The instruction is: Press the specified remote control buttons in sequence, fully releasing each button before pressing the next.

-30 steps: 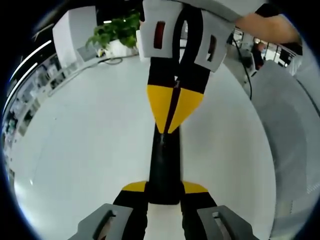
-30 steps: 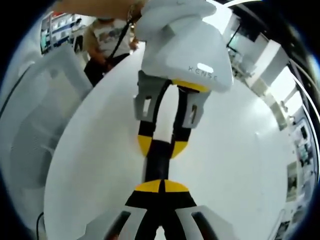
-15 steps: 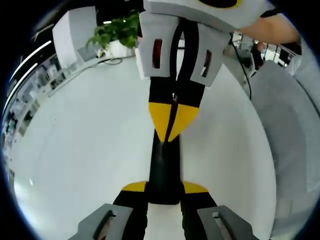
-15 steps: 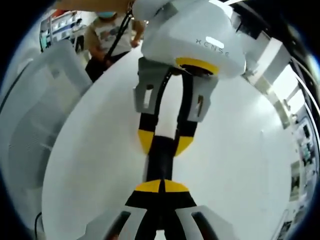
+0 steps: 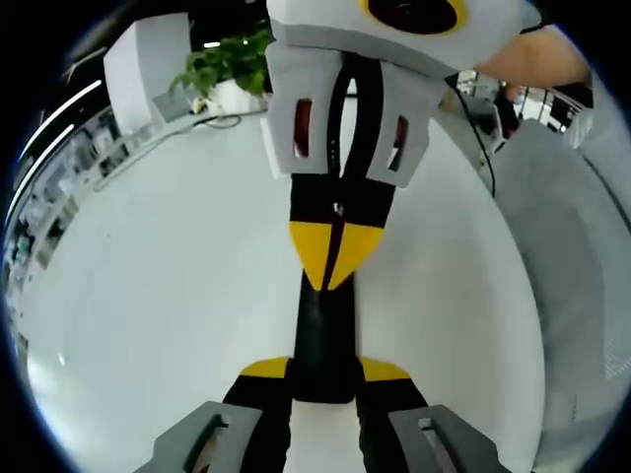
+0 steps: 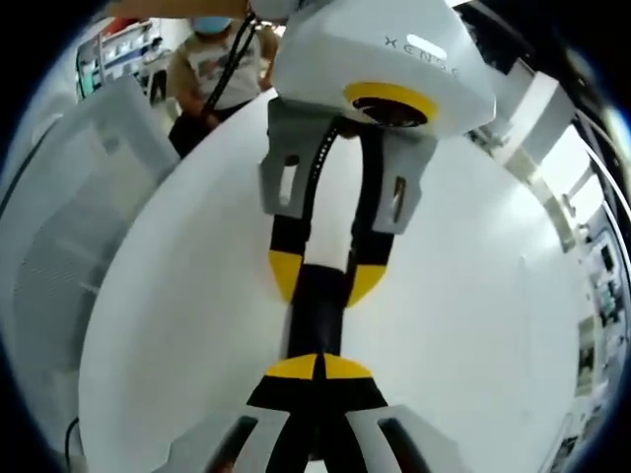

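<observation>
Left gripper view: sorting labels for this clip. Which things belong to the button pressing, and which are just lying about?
Job: remote control; left gripper holding it; right gripper, shut, pointing at it.
Lying about: potted plant; cable; white table.

black remote [image 5: 324,335], yellow-tipped black gripper [image 5: 333,254], white table [image 5: 158,296]

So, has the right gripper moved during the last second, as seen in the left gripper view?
Yes. Against the plant, which stays put, the right gripper has tipped its body toward the camera; its closed yellow tips barely shift on the black remote.
</observation>
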Motion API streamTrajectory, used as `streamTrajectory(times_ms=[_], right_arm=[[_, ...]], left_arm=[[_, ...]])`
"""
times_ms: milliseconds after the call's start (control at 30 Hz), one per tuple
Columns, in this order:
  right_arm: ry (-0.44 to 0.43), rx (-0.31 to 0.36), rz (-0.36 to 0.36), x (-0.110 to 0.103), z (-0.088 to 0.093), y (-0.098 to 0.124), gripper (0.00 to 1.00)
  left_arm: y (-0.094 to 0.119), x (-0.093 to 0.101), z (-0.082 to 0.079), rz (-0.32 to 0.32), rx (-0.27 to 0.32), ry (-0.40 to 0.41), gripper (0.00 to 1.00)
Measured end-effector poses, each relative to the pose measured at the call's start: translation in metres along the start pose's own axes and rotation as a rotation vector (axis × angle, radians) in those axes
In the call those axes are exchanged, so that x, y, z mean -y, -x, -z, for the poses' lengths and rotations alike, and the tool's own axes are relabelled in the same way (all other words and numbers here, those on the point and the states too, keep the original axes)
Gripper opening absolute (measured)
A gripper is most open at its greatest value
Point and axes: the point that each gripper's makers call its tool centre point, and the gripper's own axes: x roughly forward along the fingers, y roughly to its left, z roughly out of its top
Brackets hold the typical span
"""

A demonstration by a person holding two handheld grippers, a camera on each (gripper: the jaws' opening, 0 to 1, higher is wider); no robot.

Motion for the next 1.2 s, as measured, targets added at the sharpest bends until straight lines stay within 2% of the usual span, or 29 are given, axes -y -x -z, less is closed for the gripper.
streamTrajectory(times_ms=[600, 1000, 1200], right_arm=[[-0.003, -0.004, -0.012, -0.0005, 0.0028, -0.0041, 0.0], [0.019, -0.037, -0.008, -0.0008, 0.003, -0.0057, 0.0], [-0.02, -0.036, -0.016, -0.0002, 0.0036, -0.006, 0.0]], left_arm=[[-0.0003, 0.0001, -0.0001, 0.002, 0.012, 0.0, 0.24], [-0.0004, -0.0002, 0.0004, 0.002, 0.016, 0.0, 0.24], [-0.0004, 0.0, 0.0002, 0.002, 0.015, -0.001, 0.24]])
